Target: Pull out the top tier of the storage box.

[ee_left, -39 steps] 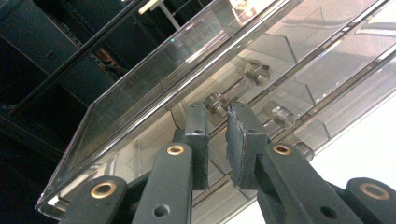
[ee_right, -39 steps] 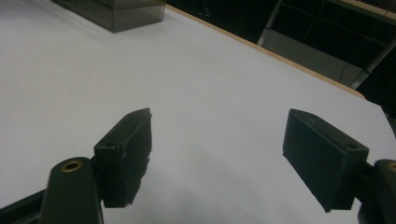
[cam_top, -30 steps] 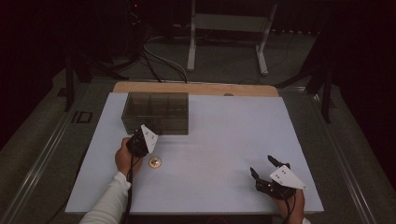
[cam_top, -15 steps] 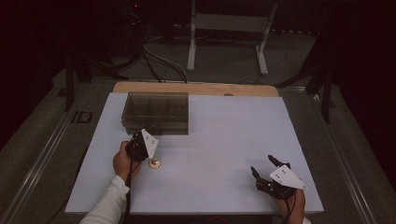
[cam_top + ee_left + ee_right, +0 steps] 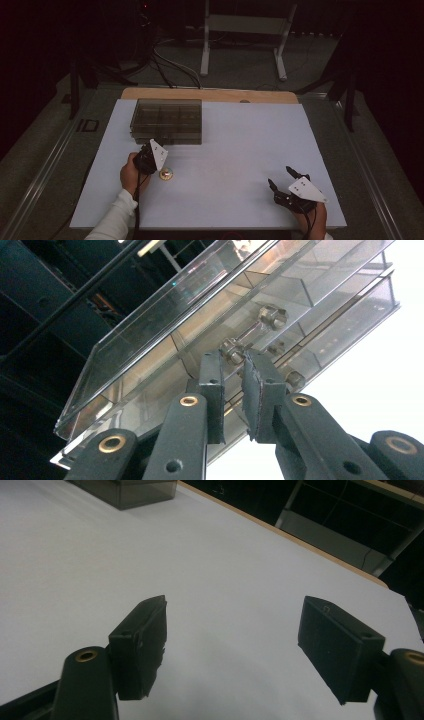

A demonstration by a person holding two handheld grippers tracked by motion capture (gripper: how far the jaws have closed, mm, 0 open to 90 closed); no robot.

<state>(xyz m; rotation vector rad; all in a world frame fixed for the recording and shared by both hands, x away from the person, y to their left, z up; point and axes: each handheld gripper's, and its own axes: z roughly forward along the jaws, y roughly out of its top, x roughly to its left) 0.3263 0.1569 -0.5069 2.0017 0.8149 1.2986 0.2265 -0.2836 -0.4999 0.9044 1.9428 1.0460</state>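
Note:
A clear compartment box point(image 5: 166, 120) with its lid down stands at the back left of the white table point(image 5: 240, 145). In the left gripper view the box point(image 5: 240, 300) fills the background, and metal bolts point(image 5: 272, 317) lie inside it. My left gripper point(image 5: 148, 150) is just in front of the box's near wall and points at it. Its jaws point(image 5: 232, 362) are nearly closed, with a narrow gap and nothing between them. A small round gold piece point(image 5: 166, 174) lies on the table beside that hand. My right gripper point(image 5: 281, 177) rests near the front right edge, open and empty point(image 5: 235, 615).
A wooden strip point(image 5: 210, 95) runs along the table's far edge. Beyond it are a metal stand point(image 5: 245, 30) and cables on the dark floor. The box's corner point(image 5: 125, 490) shows far off in the right gripper view.
The left hand has drifted very slightly toward the near edge. The right gripper and the gold piece have not moved.

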